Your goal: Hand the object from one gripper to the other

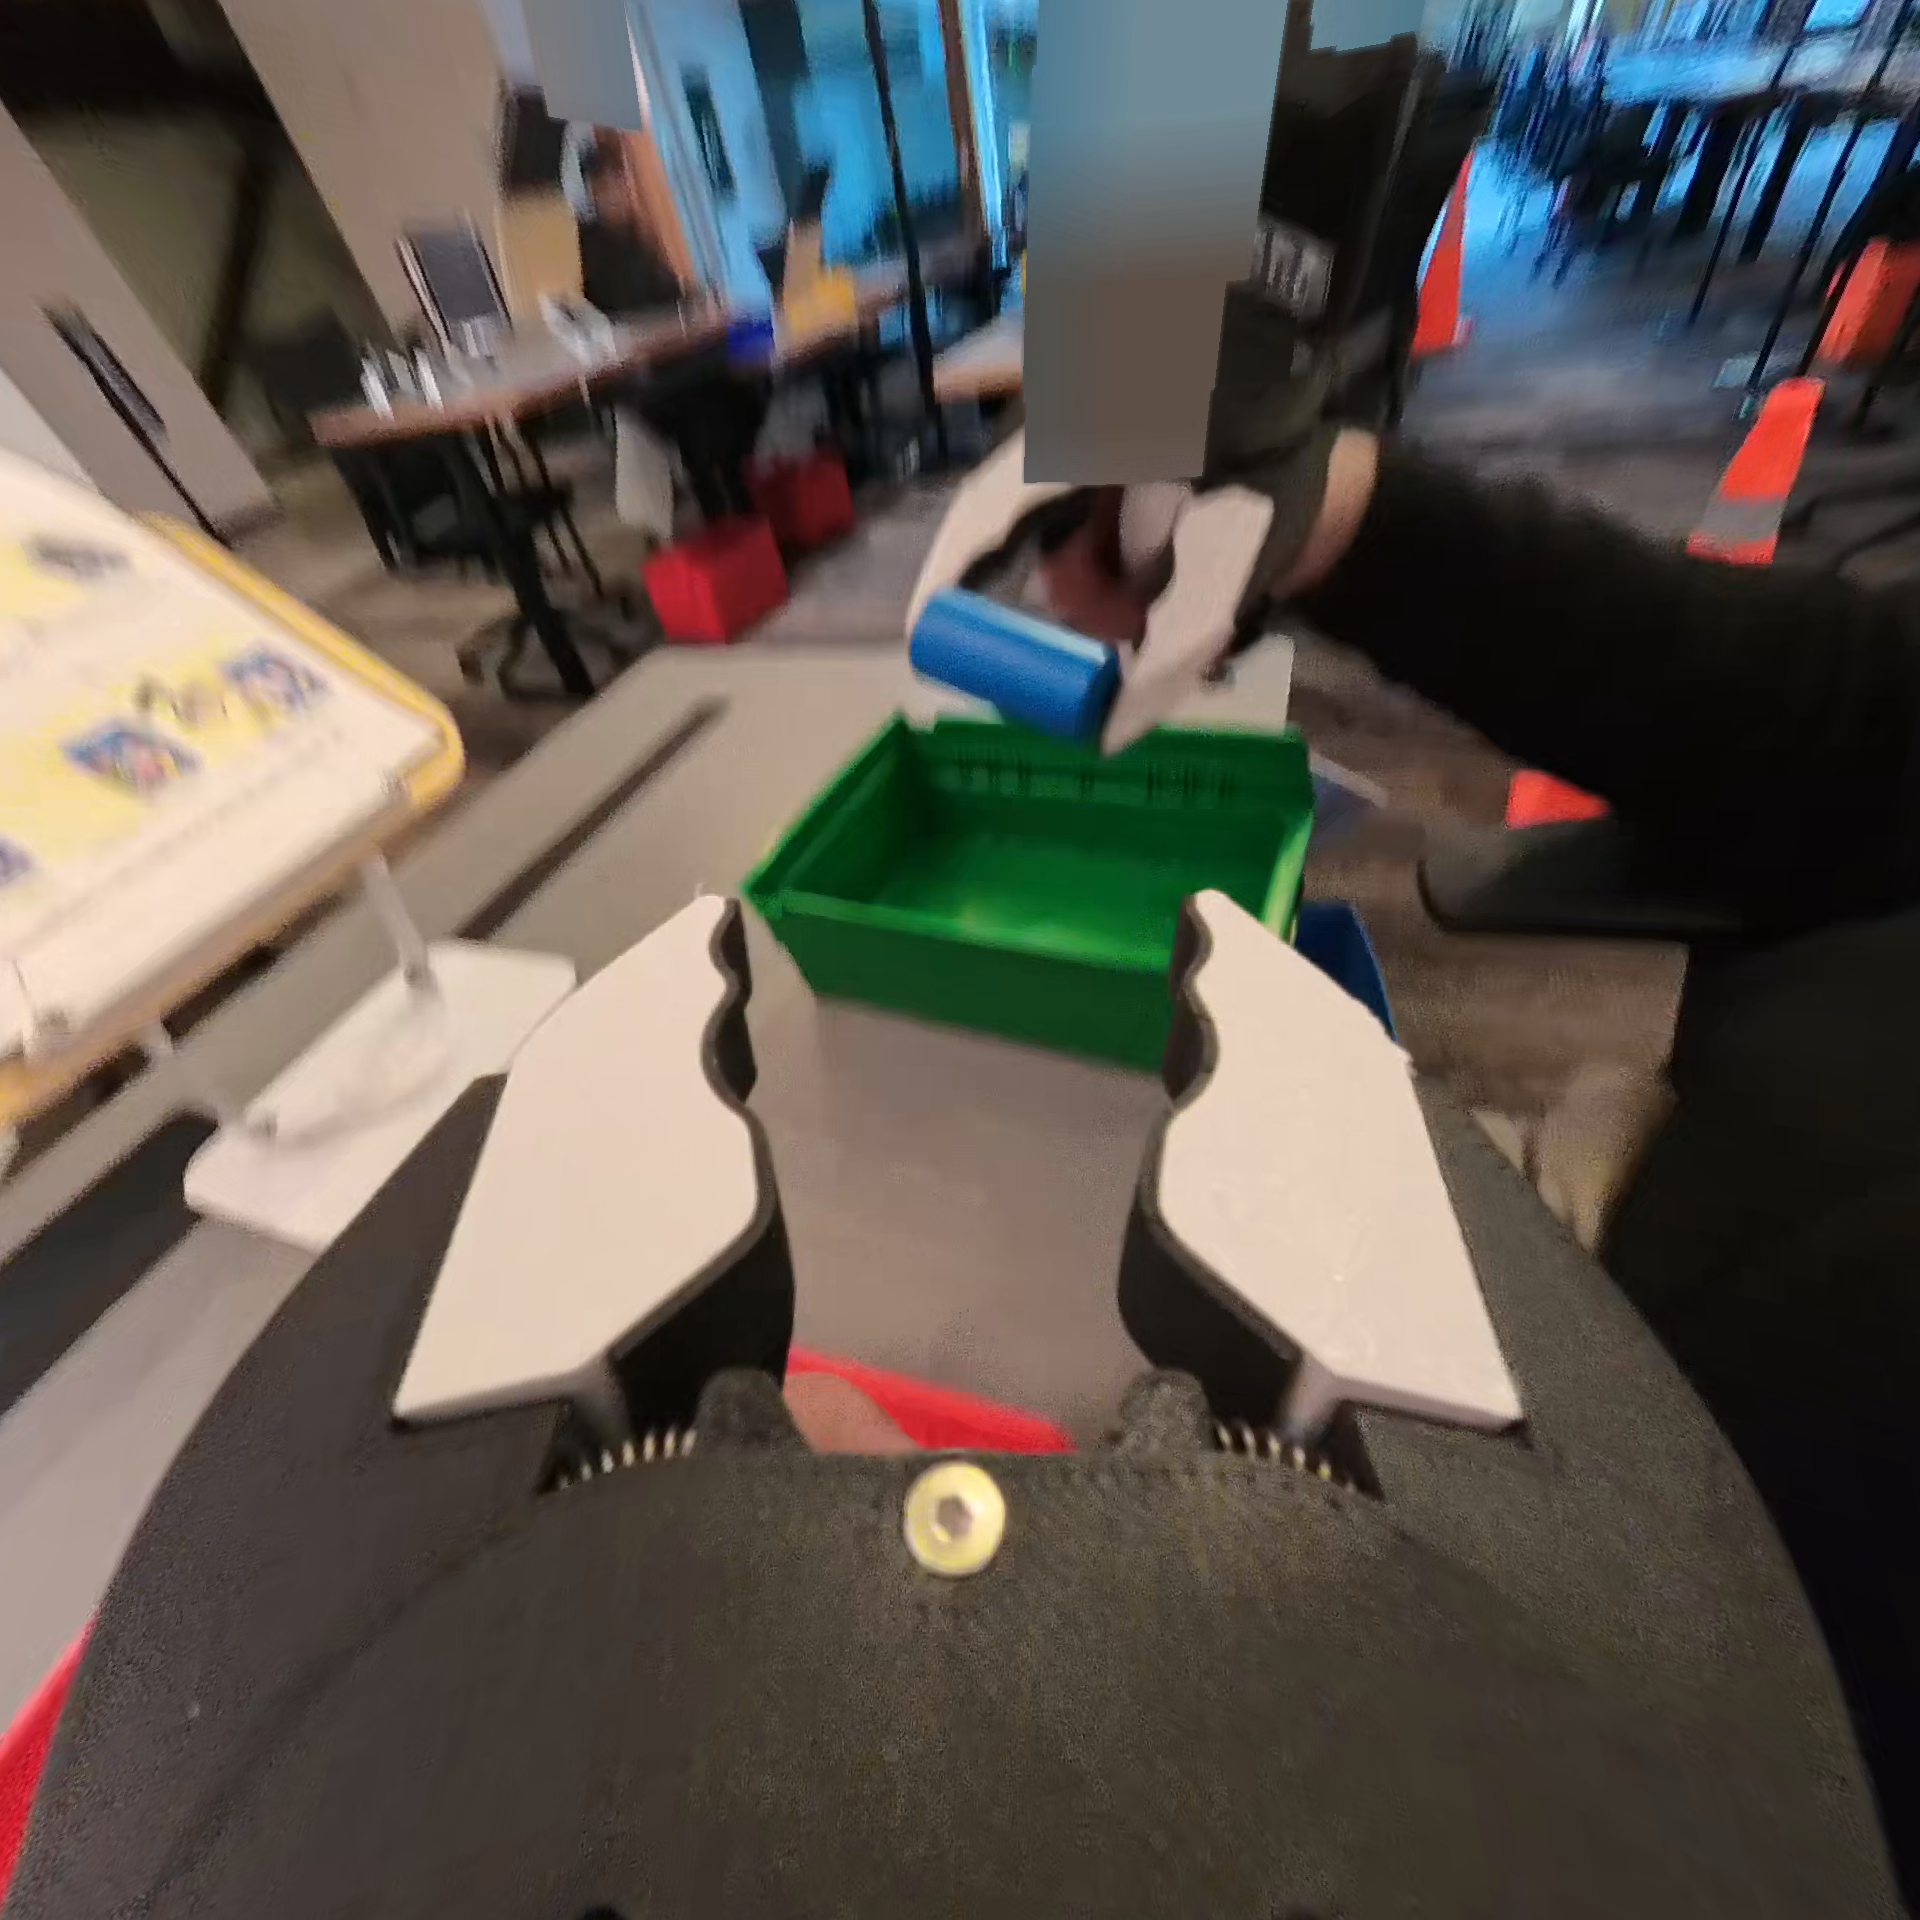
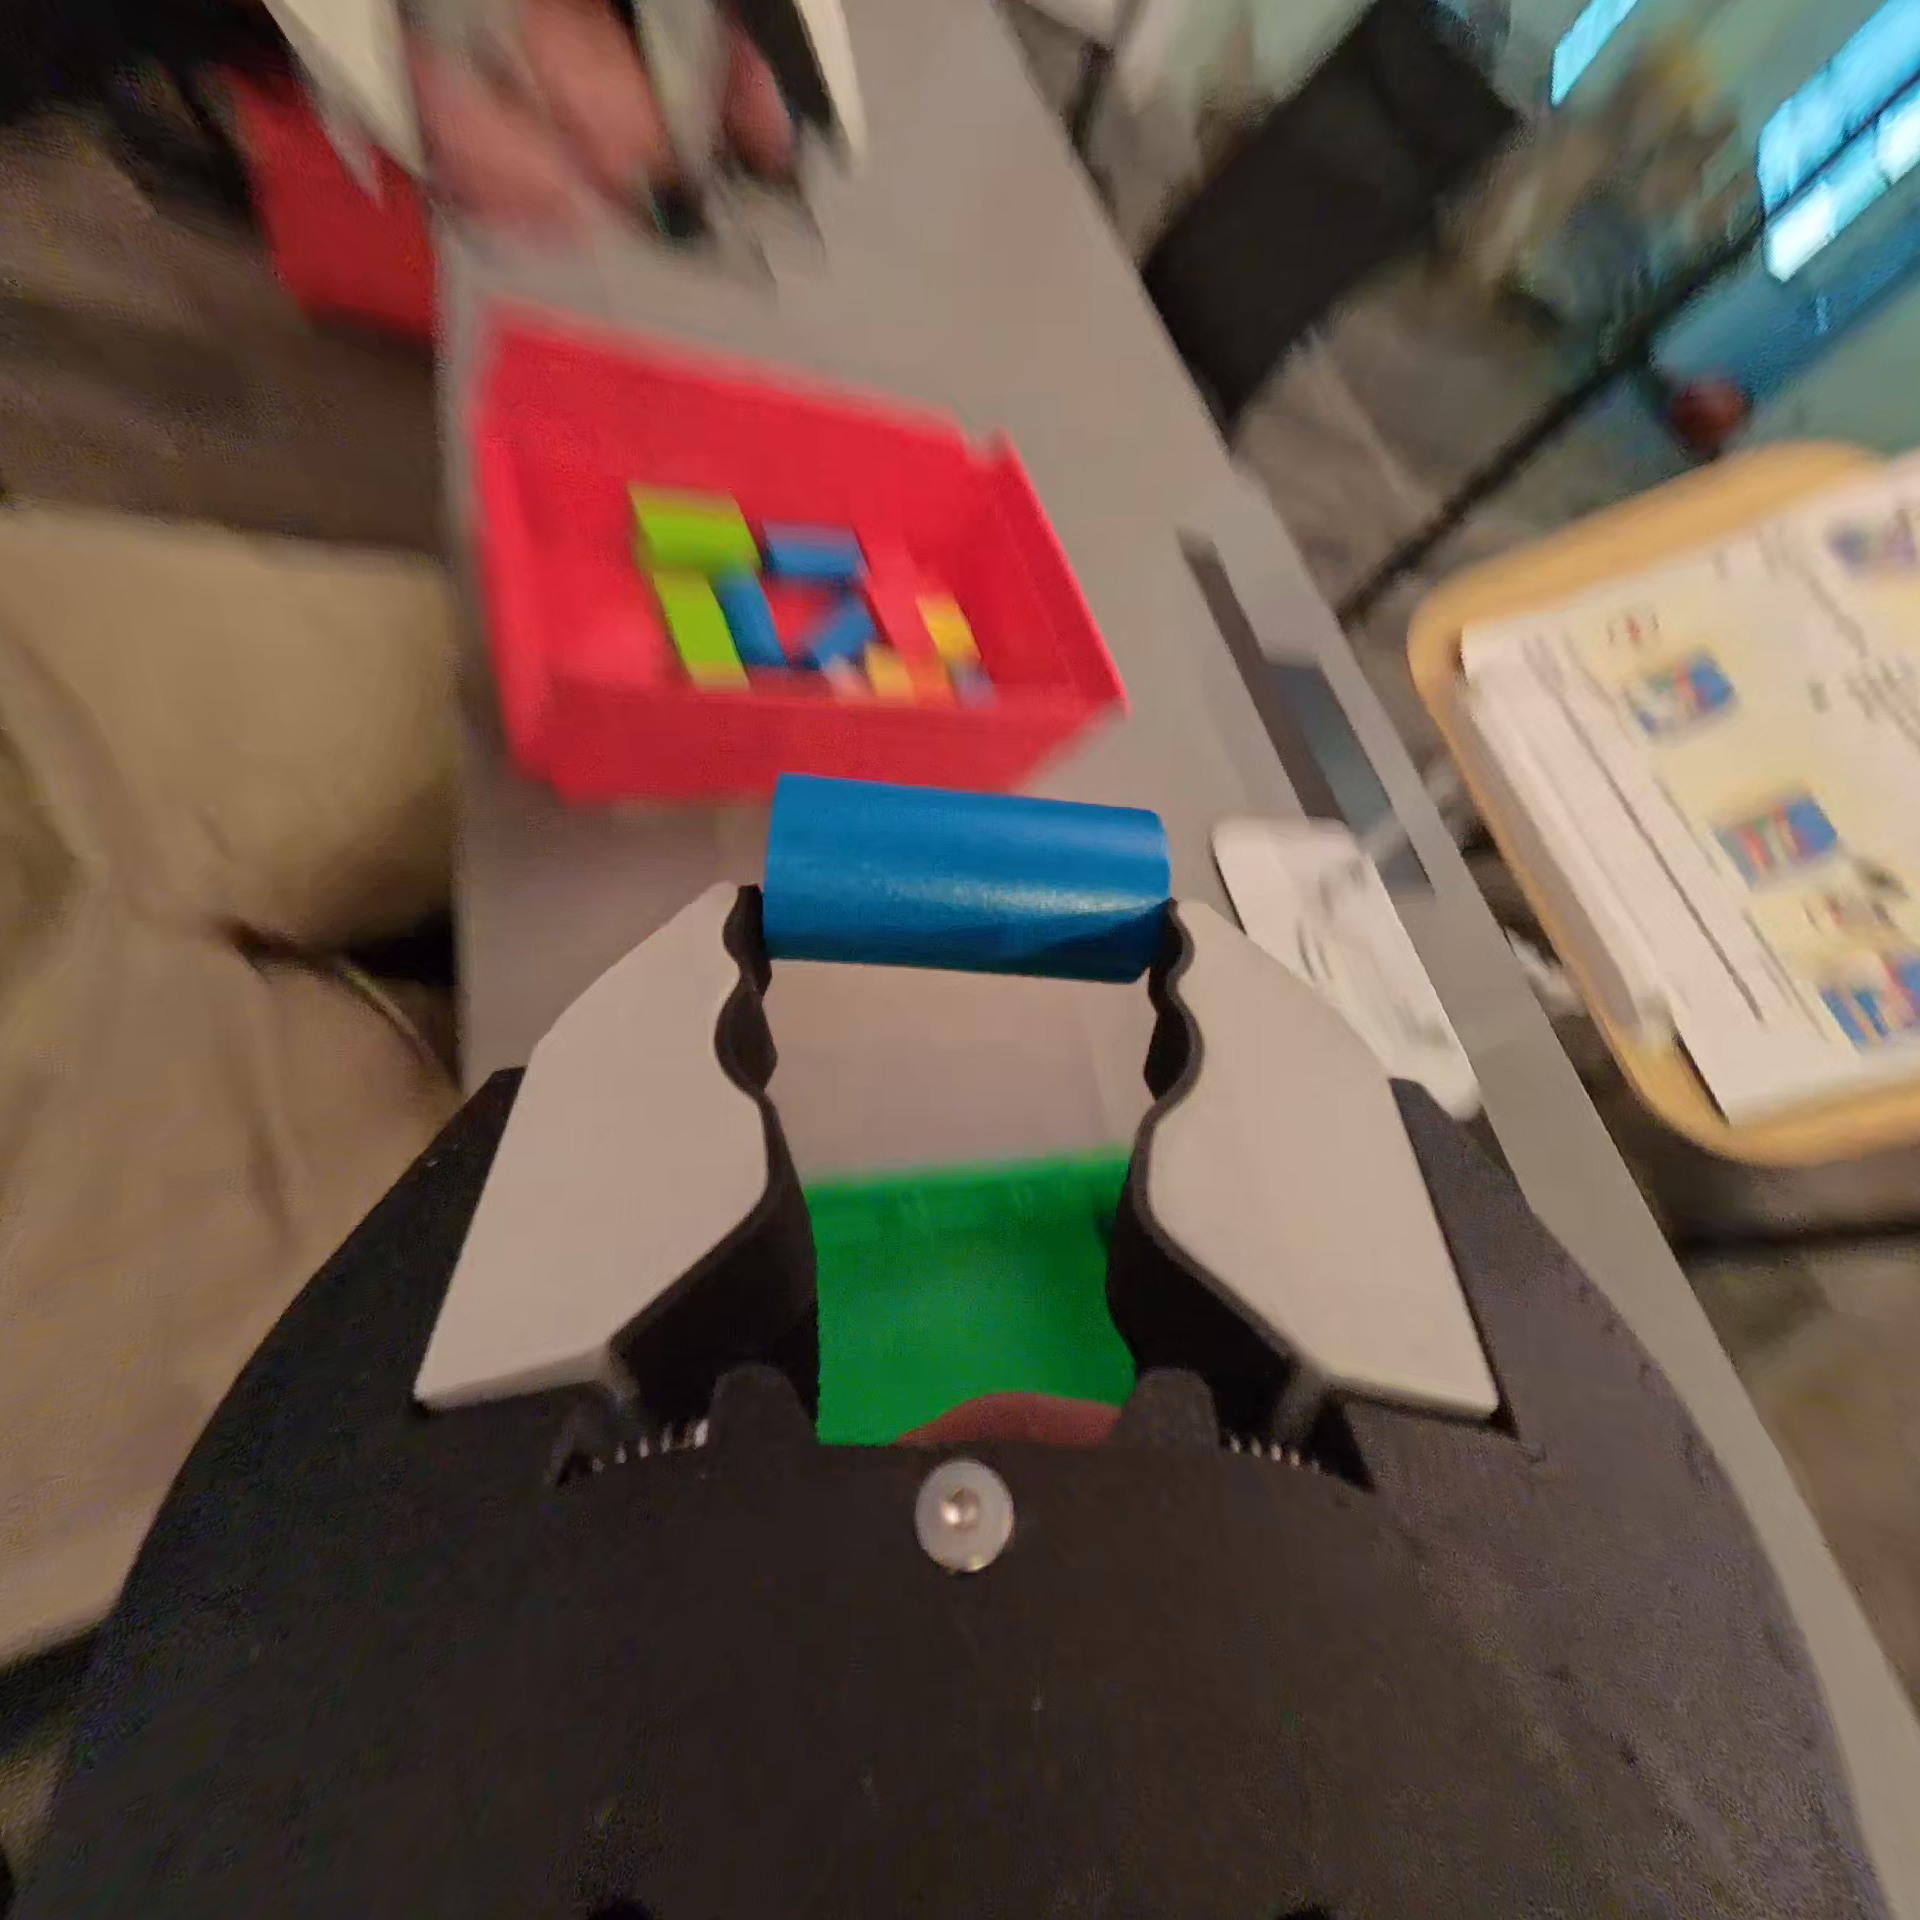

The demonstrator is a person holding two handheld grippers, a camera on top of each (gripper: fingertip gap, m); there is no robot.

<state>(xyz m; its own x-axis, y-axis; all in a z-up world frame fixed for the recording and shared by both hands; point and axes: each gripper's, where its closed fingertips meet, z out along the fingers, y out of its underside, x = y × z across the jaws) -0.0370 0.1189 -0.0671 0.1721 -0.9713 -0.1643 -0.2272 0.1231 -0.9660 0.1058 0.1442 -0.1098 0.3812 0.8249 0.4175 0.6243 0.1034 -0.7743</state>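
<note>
1. Nearest in the right wrist view, the right gripper (image 2: pixel 961 935) clamps a blue cylinder (image 2: pixel 961 883) end to end at its very fingertips, the piece lying crosswise between them.
2. In the left wrist view, the left gripper (image 1: pixel 961 935) stands wide apart with nothing between its fingers, only grey table (image 1: pixel 935 1143) showing through the gap.
3. Just beyond the left gripper sits an empty green bin (image 1: pixel 1029 883); from the left view the cylinder hangs in the air above the bin's far rim, well apart from the left fingers.
4. Farther off in the right view, a red bin (image 2: pixel 790 727) holds loose coloured blocks (image 2: pixel 727 603); the blur makes their count uncertain.
5. An instruction board (image 2: pixel 1662 790) stands off to the side on a white stand.
6. Judged from this, the handover looks either already made into the right gripper or not yet begun; I cannot tell which. If not begun, the left gripper must close the gap and take hold before the right lets go.
</note>
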